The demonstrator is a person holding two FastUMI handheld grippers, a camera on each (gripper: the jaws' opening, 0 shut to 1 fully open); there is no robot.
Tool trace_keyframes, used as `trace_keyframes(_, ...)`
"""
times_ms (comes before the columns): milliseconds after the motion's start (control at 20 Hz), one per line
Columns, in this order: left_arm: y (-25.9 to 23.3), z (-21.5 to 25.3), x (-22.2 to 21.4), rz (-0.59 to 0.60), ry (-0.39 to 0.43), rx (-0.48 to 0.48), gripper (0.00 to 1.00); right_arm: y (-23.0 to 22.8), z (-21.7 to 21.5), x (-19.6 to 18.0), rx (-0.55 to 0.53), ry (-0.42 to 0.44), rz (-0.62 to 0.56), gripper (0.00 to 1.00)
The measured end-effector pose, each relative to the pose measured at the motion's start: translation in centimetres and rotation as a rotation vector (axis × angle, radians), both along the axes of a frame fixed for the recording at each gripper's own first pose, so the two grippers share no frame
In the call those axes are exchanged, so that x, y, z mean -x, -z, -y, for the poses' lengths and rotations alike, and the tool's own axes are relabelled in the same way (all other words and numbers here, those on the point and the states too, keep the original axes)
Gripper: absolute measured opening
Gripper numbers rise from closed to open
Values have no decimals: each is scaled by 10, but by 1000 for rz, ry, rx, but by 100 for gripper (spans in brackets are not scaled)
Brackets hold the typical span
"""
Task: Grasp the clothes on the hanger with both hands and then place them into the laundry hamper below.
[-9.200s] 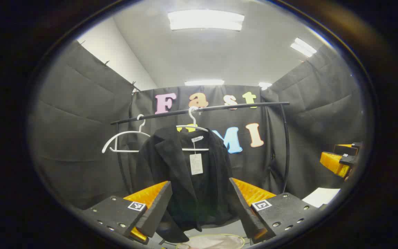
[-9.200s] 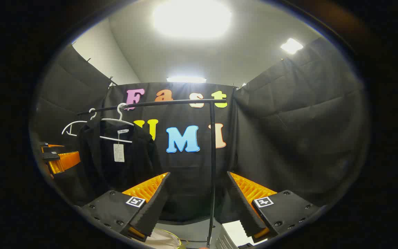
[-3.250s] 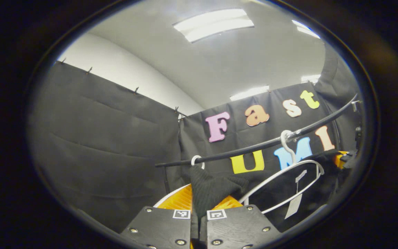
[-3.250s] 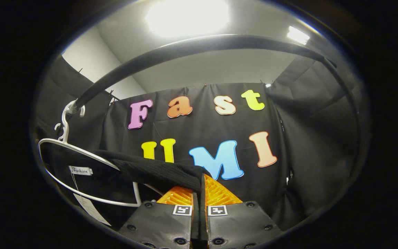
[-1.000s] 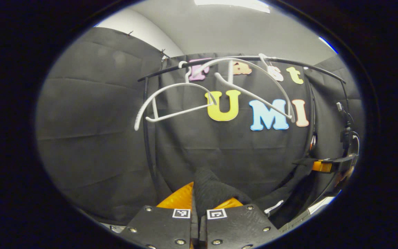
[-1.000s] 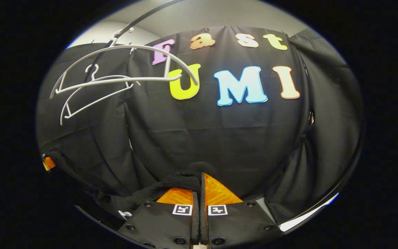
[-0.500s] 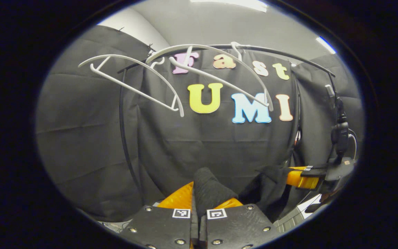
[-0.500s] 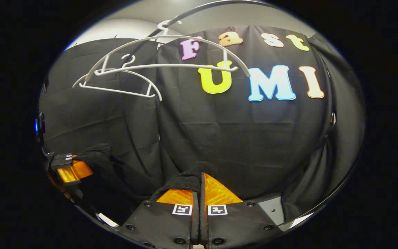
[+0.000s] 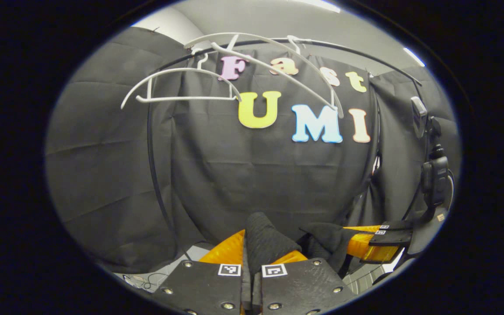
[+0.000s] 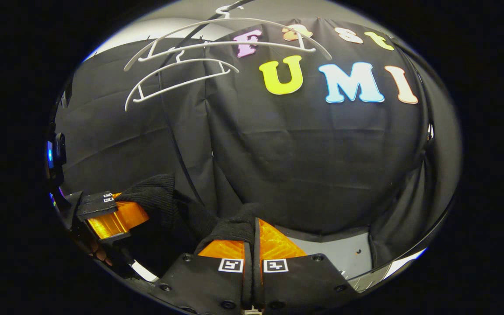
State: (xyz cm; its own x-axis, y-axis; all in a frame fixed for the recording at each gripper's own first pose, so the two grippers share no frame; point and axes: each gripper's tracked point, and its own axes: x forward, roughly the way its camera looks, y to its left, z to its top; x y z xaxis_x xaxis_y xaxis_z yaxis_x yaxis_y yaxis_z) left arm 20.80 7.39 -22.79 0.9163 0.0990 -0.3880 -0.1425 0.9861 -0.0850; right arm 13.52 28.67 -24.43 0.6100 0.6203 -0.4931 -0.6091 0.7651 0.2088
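The black knit jacket (image 9: 264,238) is off its hanger and hangs between my two grippers. My left gripper (image 9: 252,258) is shut on one bunched corner of it. My right gripper (image 10: 252,245) is shut on another fold of the jacket (image 10: 230,227). In the left gripper view the right gripper (image 9: 372,243) sits low at the right with cloth in it. In the right gripper view the left gripper (image 10: 112,214) sits low at the left, a fold of the jacket bunched at its tip. The hamper is hidden.
Two bare white hangers (image 9: 182,85) (image 9: 278,65) swing on the black rail (image 9: 352,52) overhead. The rack's black upright (image 9: 153,175) stands at the left. A grey floor patch (image 10: 335,249) lies below. A black device on a cable (image 9: 433,183) hangs at the right.
Both grippers have dropped lower with the jacket and moved closer together; the rail and the swinging hangers now sit higher in both views.
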Motion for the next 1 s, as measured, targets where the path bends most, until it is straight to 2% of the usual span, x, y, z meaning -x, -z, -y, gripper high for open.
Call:
trace_keyframes(300, 69, 10, -3, -90, 33, -33, 3, 50, 8, 7, 60, 16, -53, 3)
trace_keyframes(500, 89, 10, 0, -180, 0, -56, 2, 83, 22, 4, 117, 48, -104, 3)
trace_keyframes(650, 118, 15, 2, -246, -18, -59, 3, 103, 33, 16, 159, 59, -139, 3)
trace_keyframes(850, 132, 15, 3, -307, -48, -64, 3, 120, 45, 30, 206, 59, -180, 5)
trace_keyframes(900, 133, 18, 5, -322, -42, -55, 6, 119, 49, 32, 216, 62, -186, 9)
trace_keyframes(950, 133, 17, 7, -338, -38, -52, 7, 120, 51, 37, 218, 57, -197, 9)
trace_keyframes(1000, 132, 17, 7, -347, -32, -54, 4, 121, 53, 41, 225, 52, -207, 13)
